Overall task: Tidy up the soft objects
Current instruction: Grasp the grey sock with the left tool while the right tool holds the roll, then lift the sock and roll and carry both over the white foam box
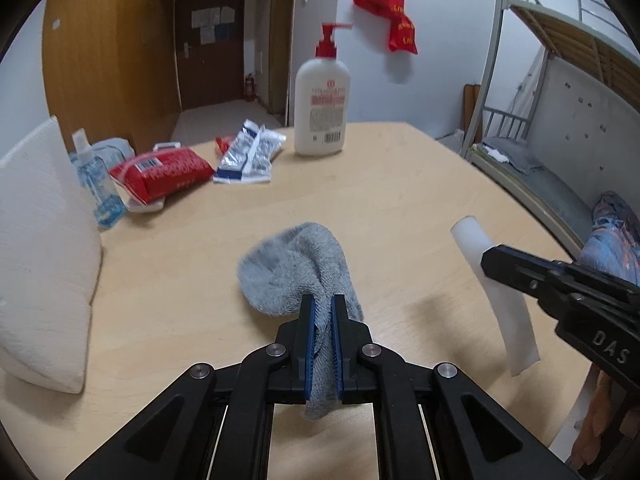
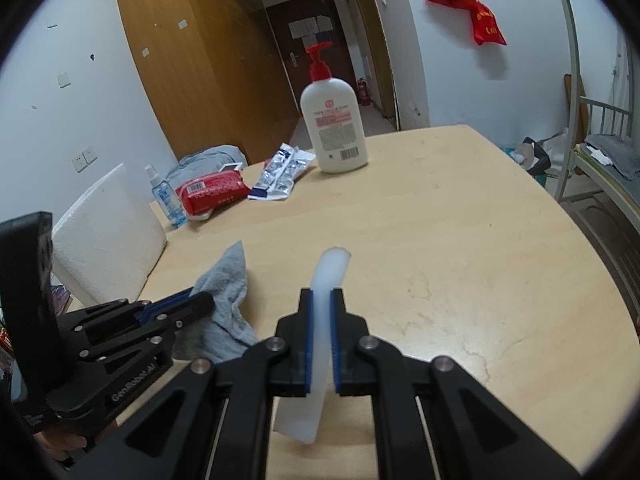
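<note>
A: What has your left claw (image 1: 323,300) got?

B: It is clenched on the grey sock (image 1: 296,268). The blue pads pinch one end, and the rest of the sock bulges out ahead of them over the desk (image 1: 400,184), well on your side of the white pump bottle (image 1: 322,108).

A: And your right claw (image 2: 321,294)?

B: Clenched too, on a white flexible strip (image 2: 326,320). The strip runs up between the pads, and its top curls toward the pump bottle.

A: Where do the two sit?

B: In the right wrist view the sock hangs left of the strip, both on the near side of the bottle. Left of the bottle lie a red packet (image 1: 164,174) and a small spray bottle (image 1: 96,184).
</note>
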`<action>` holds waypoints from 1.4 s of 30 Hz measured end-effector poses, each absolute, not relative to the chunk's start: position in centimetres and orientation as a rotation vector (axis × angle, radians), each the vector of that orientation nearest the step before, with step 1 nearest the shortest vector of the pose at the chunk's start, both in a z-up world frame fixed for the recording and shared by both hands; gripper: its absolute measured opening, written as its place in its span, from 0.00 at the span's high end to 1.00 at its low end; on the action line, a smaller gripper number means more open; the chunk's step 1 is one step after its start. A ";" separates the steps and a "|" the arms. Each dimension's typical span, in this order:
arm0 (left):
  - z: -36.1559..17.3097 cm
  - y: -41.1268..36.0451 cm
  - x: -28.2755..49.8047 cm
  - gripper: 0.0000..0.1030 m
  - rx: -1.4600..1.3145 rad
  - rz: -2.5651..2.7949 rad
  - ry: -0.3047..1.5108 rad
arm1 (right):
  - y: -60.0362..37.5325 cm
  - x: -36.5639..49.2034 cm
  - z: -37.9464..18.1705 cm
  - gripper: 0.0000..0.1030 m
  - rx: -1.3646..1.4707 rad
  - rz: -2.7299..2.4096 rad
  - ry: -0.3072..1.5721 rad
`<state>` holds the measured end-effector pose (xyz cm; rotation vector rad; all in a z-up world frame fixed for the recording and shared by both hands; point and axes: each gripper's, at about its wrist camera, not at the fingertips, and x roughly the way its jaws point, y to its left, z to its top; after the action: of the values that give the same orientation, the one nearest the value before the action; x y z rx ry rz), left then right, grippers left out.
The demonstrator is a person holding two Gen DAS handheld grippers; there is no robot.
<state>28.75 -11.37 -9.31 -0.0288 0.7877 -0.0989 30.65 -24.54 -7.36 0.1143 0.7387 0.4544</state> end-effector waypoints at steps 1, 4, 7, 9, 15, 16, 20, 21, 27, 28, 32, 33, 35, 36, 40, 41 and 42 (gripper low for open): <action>-8.9 -11.3 28.5 0.92 -0.028 -0.098 0.777 | -24.5 30.5 -7.1 0.91 0.114 0.456 0.732; -7.6 -11.0 27.5 0.92 -0.030 -0.092 0.742 | -24.3 29.9 -6.4 0.91 0.112 0.464 0.712; -6.4 -10.7 26.5 0.92 -0.031 -0.081 0.704 | -24.1 29.4 -5.7 0.91 0.109 0.470 0.692; -5.6 -10.6 25.7 0.92 -0.027 -0.075 0.677 | -23.9 29.0 -5.1 0.91 0.107 0.476 0.677; -3.3 -10.3 23.2 0.92 -0.013 -0.060 0.610 | -23.5 27.4 -3.4 0.91 0.095 0.493 0.627; -2.9 -10.2 22.8 0.92 -0.012 -0.055 0.599 | -23.4 27.1 -3.1 0.91 0.094 0.494 0.620; -1.8 -9.8 21.2 0.92 -0.009 -0.043 0.565 | -23.1 26.1 -2.4 0.91 0.086 0.503 0.596; -1.5 -9.7 20.7 0.92 -0.005 -0.040 0.555 | -23.0 25.8 -2.2 0.91 0.084 0.505 0.591; -0.5 -9.1 18.8 0.92 0.002 -0.017 0.533 | -22.1 24.5 -1.2 0.91 0.074 0.522 0.560; -0.3 -8.9 18.4 0.92 0.002 -0.013 0.526 | -22.0 24.3 -1.2 0.91 0.072 0.524 0.557; 0.3 -8.0 16.8 0.92 0.003 0.008 0.504 | -21.0 23.3 -0.6 0.91 0.061 0.548 0.539; 0.5 -7.8 16.4 0.92 0.002 0.014 0.500 | -20.6 23.2 -0.5 0.91 0.055 0.559 0.534; 0.8 -7.2 15.5 0.92 0.003 0.030 0.489 | -20.0 22.7 -0.3 0.91 0.050 0.574 0.528; 0.9 -7.0 15.2 0.92 0.003 0.038 0.486 | -19.7 22.5 -0.1 0.91 0.047 0.584 0.525; 1.3 -5.4 13.7 0.92 -0.004 0.091 0.473 | -18.0 21.9 0.1 0.91 0.034 0.629 0.518; 1.4 -5.0 13.3 0.92 -0.004 0.105 0.469 | -17.5 21.7 0.2 0.91 0.028 0.642 0.516; 1.5 -4.6 12.9 0.92 -0.006 0.114 0.465 | -16.9 21.5 0.3 0.91 0.023 0.656 0.514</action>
<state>12.90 -4.60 1.49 -0.0064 0.4652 0.1138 21.53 -16.93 0.27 0.0232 0.5137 0.6565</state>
